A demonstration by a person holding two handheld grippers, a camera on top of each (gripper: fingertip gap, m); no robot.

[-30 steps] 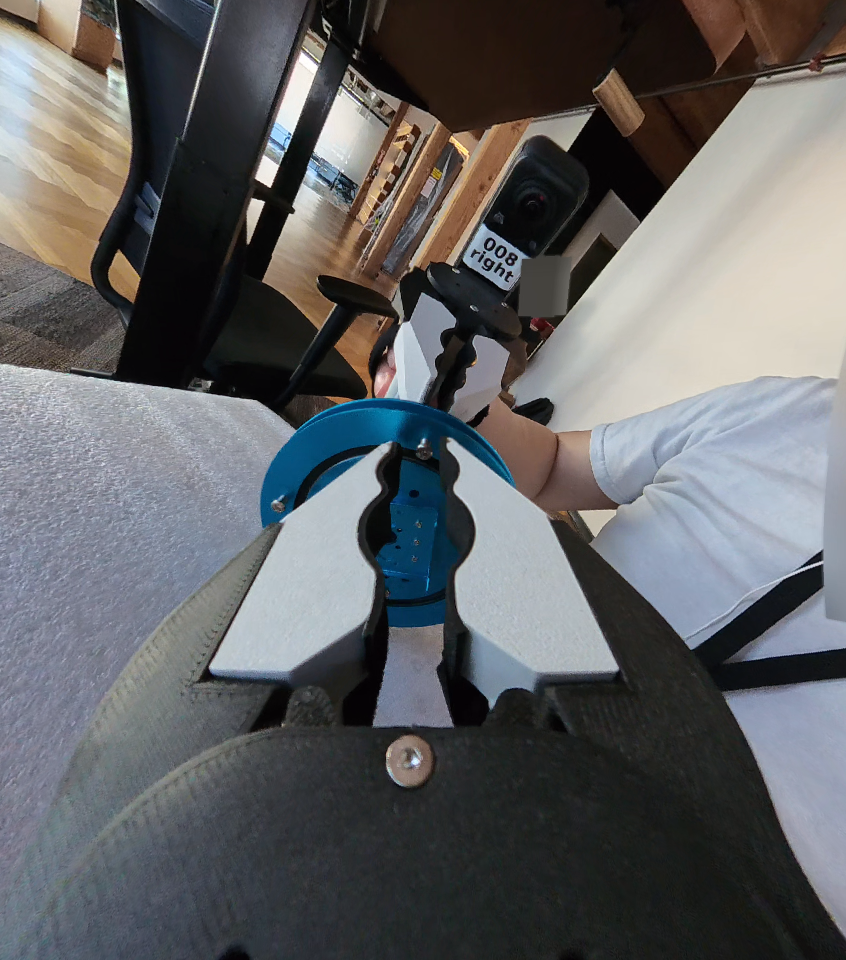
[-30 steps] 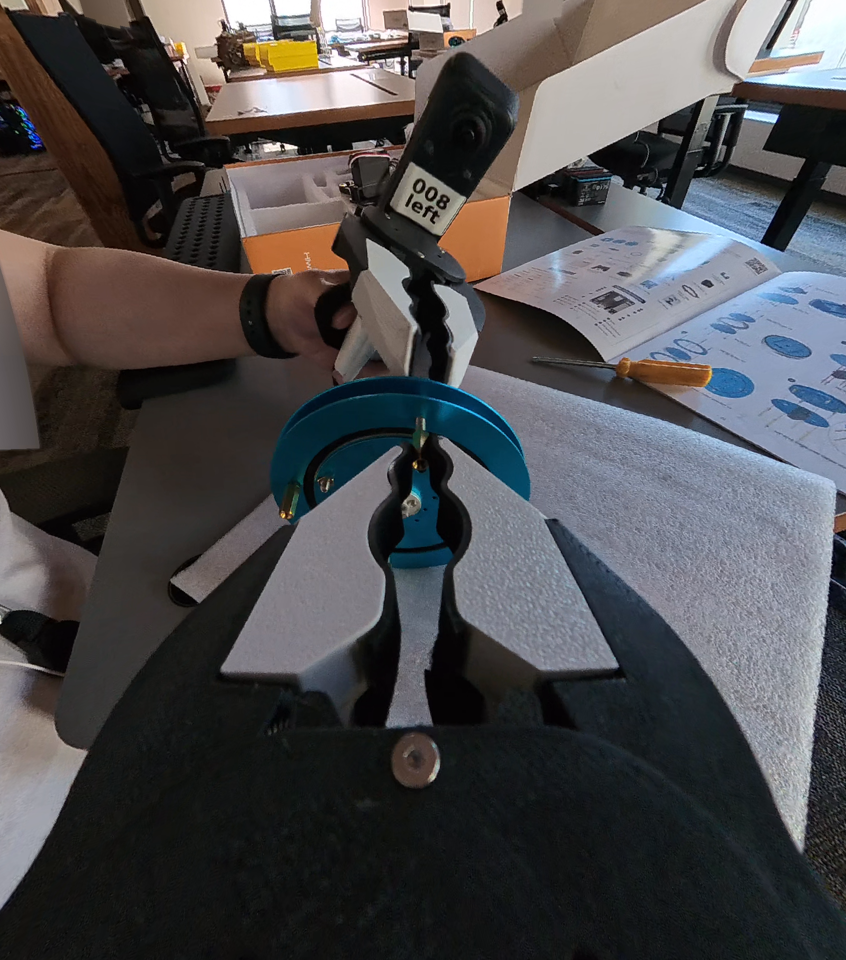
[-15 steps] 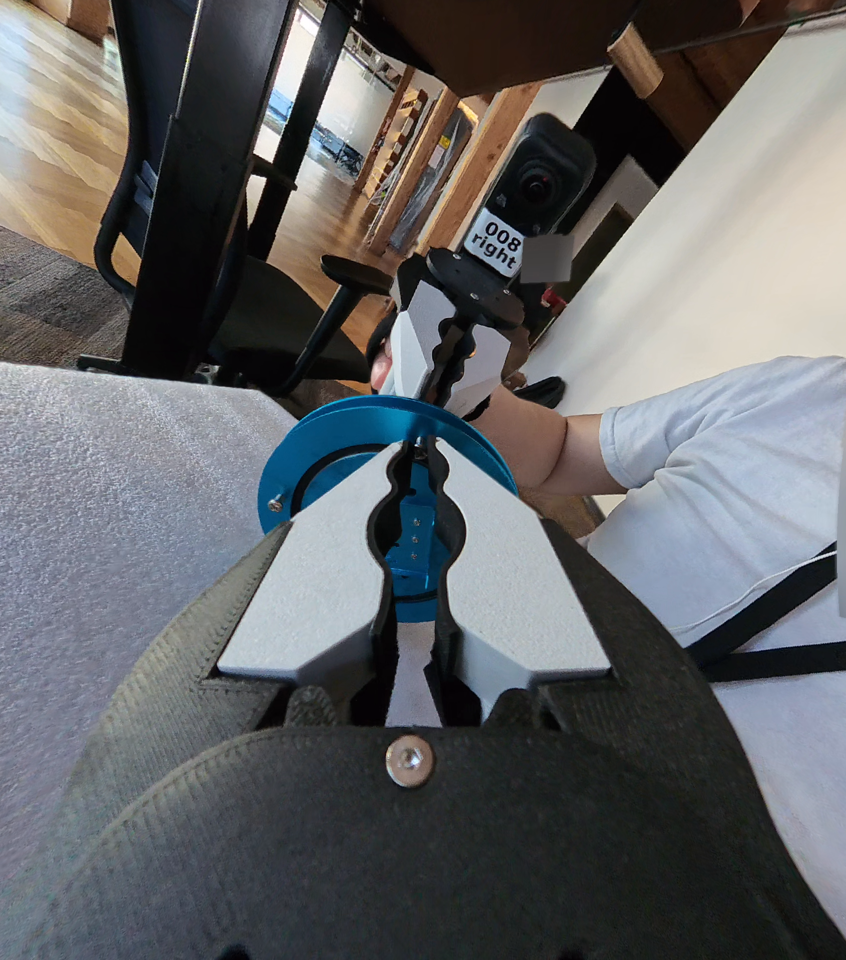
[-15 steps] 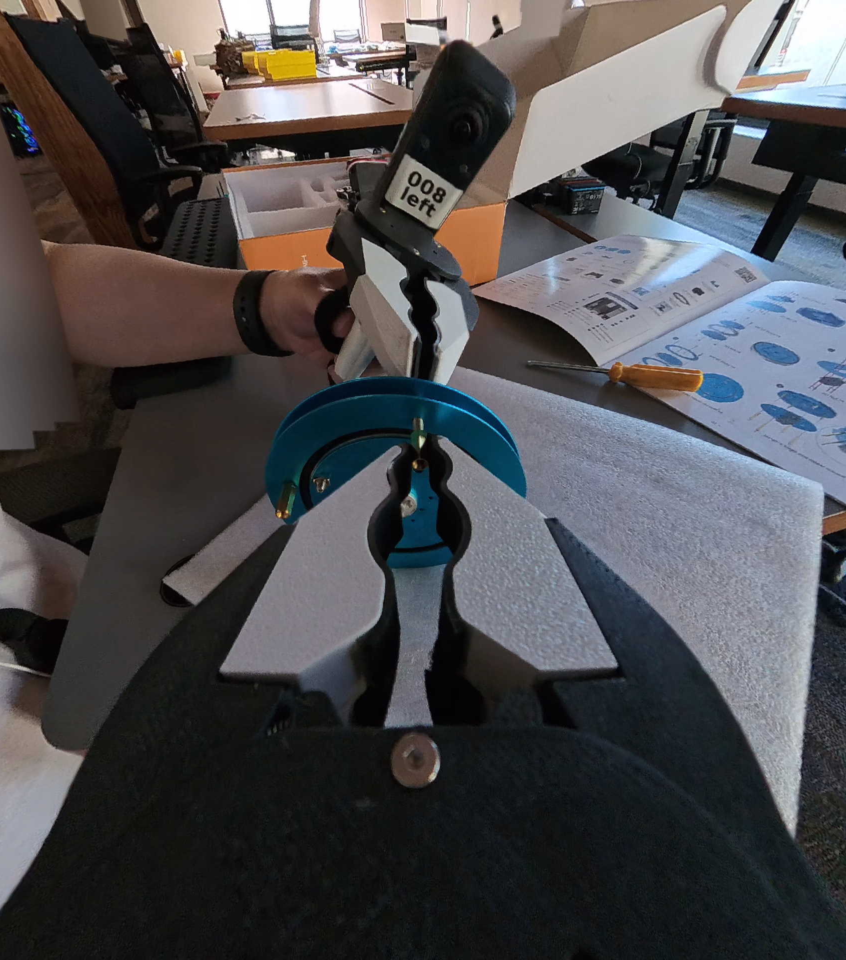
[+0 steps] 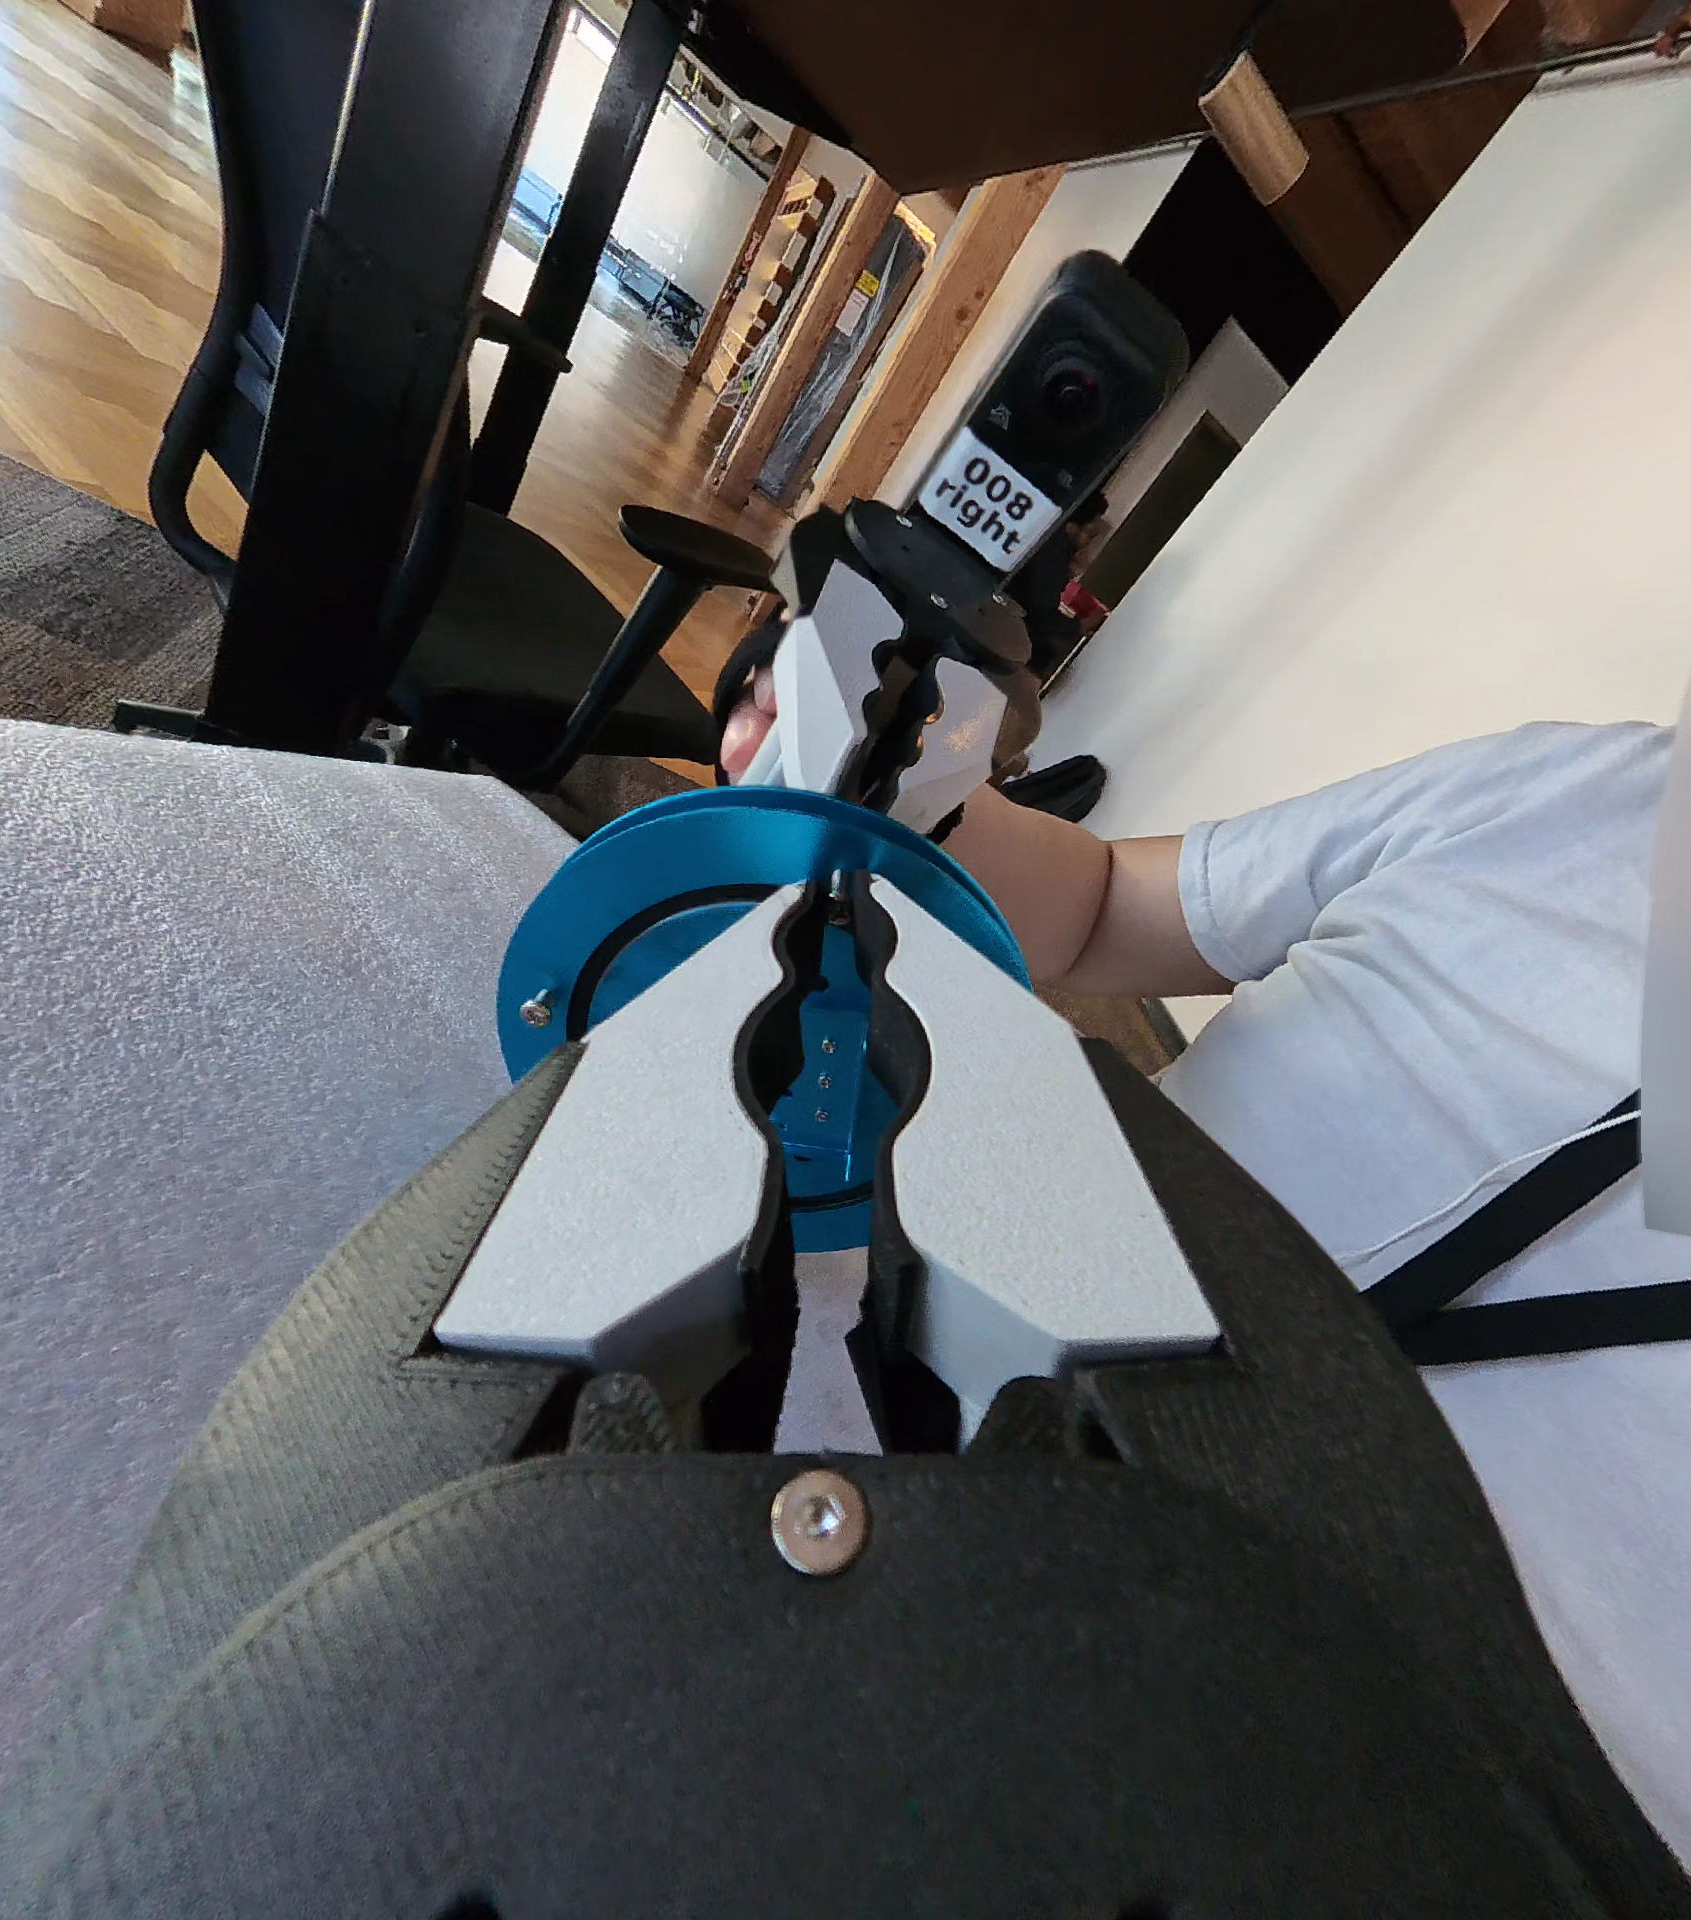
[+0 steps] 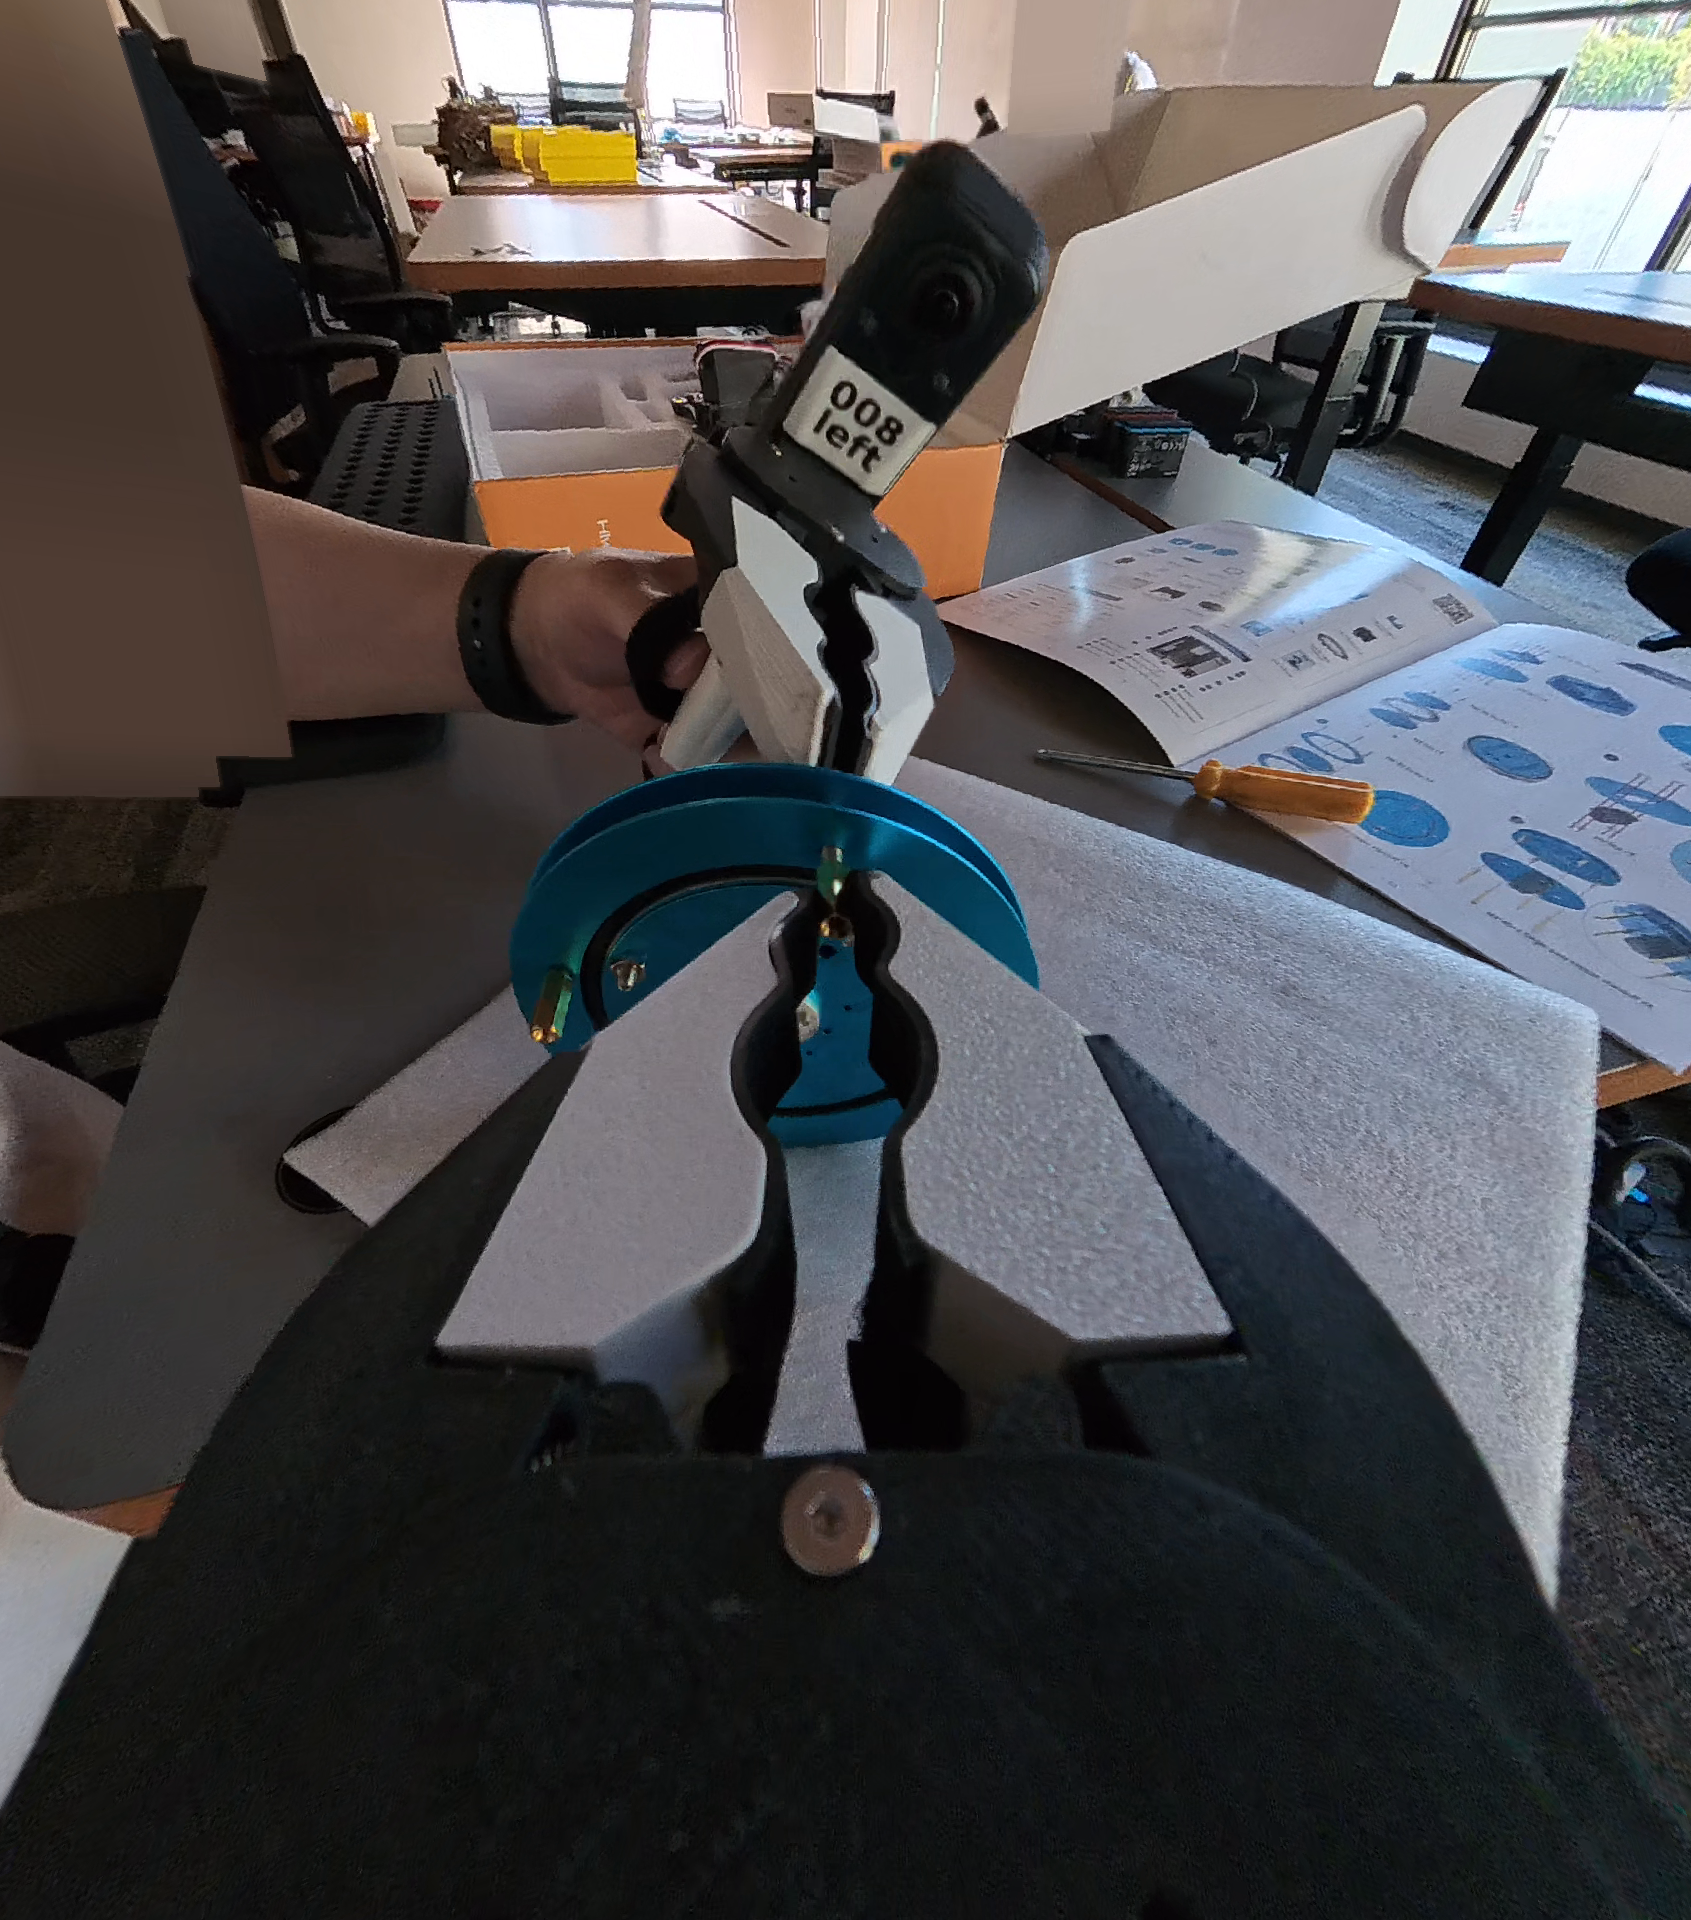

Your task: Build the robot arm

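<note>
Left hand-held gripper (image 5: 833,914): fills the lower middle of the left wrist view; its grey fingers (image 5: 633,1153) are pressed nearly together, the tips pinching the rim of the blue wheel (image 5: 716,862) at a small screw. Seen again in the upper middle of the right wrist view (image 6: 856,717), held by a hand (image 6: 592,649) with a black wristband (image 6: 493,634), its tips down on the wheel's top edge.
Right hand-held gripper (image 6: 836,904): lower middle of the right wrist view; fingers (image 6: 633,1164) drawn close, the tips clamping the wheel's near rim at a brass post (image 6: 830,868). In the left wrist view it shows above centre (image 5: 888,758), tips at the wheel's far rim.
Wheel (image 6: 716,842): at the centre of both views, standing on edge between the two grippers, a double disc with a blue hub block (image 5: 825,1081) seen through the finger gap. A second brass post (image 6: 550,1003) sticks out at its lower left.
Foam sheet (image 6: 1236,1060): grey-white, beneath the wheel, spread across the middle and right of the right wrist view.
Bench (image 6: 332,935): grey top with an orange edge, carrying the foam.
Screwdriver (image 6: 1277,790): orange handle, right of centre, lying beside the foam.
Manual (image 6: 1547,810): open printed pages at the right edge, touching the screwdriver.
Box (image 6: 592,457): orange, open, white insert, upper middle behind the left gripper.
Chair (image 5: 508,623): black, upper left of the left wrist view.
</note>
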